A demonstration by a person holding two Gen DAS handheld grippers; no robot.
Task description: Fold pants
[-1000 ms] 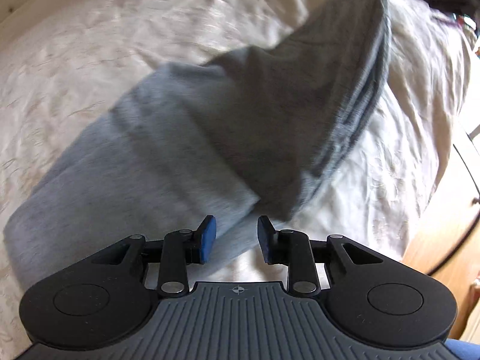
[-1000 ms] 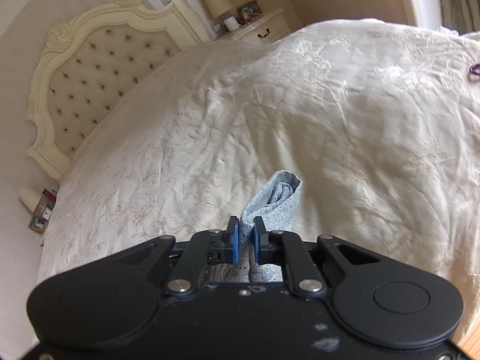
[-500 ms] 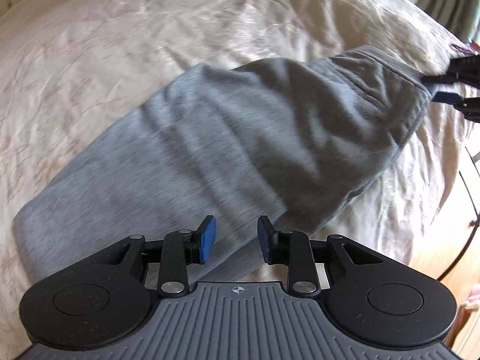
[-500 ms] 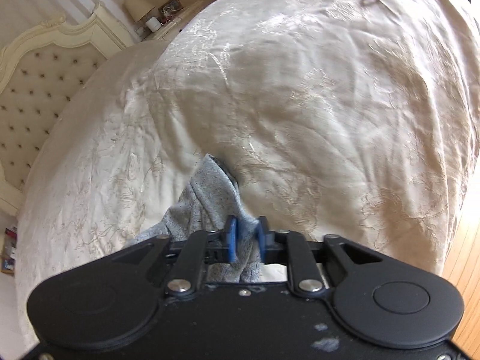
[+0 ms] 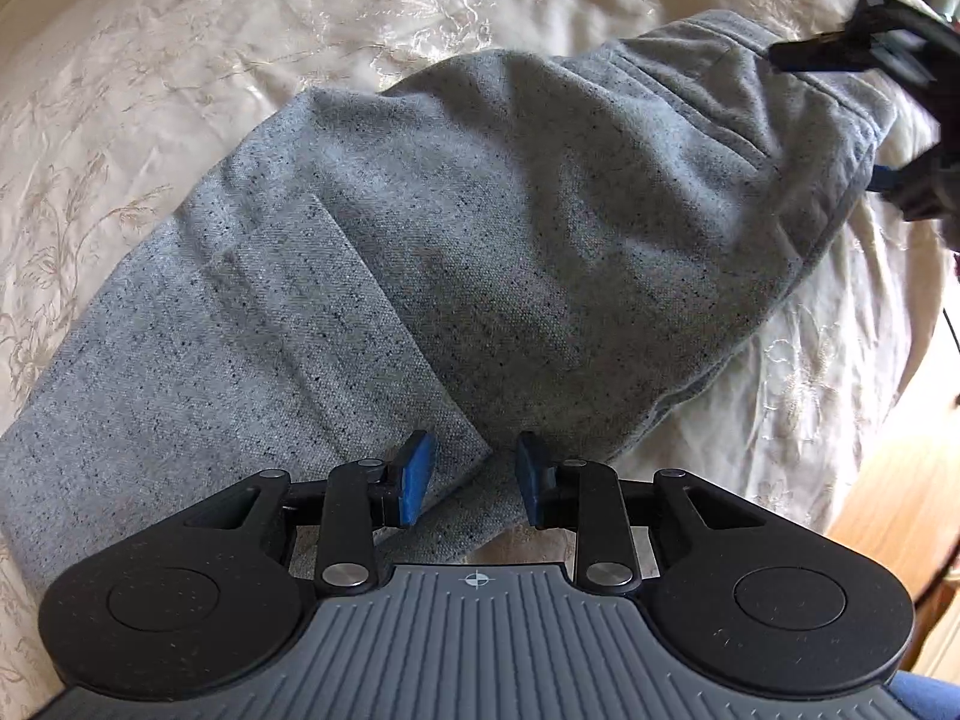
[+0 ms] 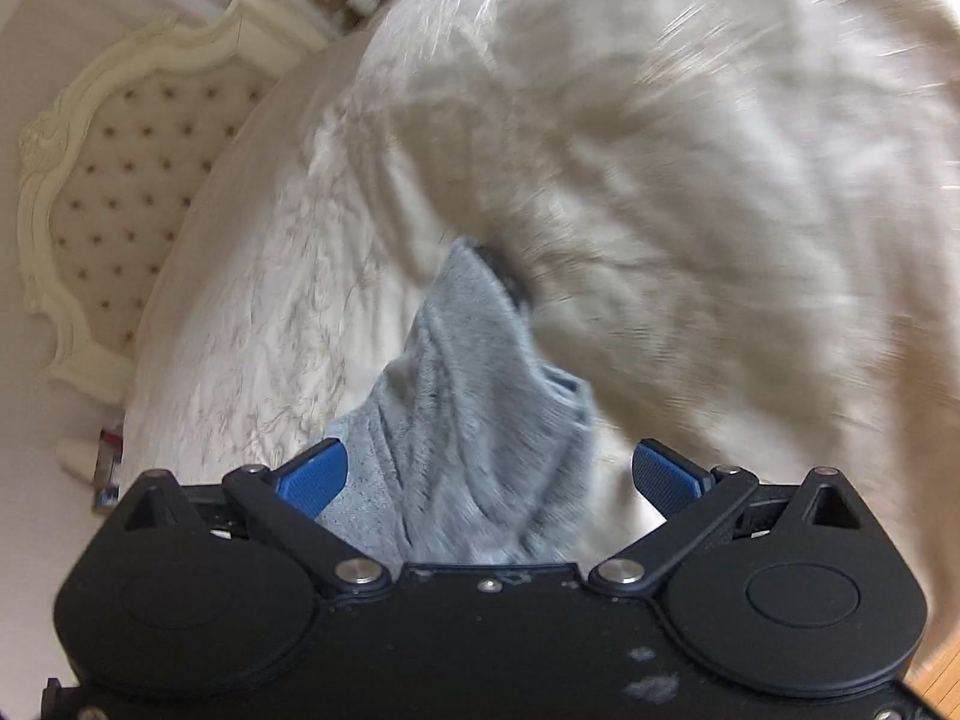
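pants [image 5: 492,252]: we see them grey, lying folded over on the bed [image 5: 180,60]
left gripper [image 5: 474,474]: jaws part open over a folded edge; we cannot tell if the pads press it
right gripper [image 6: 486,480]: jaws have just been opening, now spread wide; cloth lies loose between, seemingly released in our blurred view
headboard [image 6: 108,192]: behind

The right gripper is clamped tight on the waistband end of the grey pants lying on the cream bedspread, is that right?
Not quite. The right gripper is not clamped: its jaws have just been opening and now stand wide, the pads clear of the grey pants between them, as the right wrist view shows. The rest holds: the pants lie on the cream bedspread.
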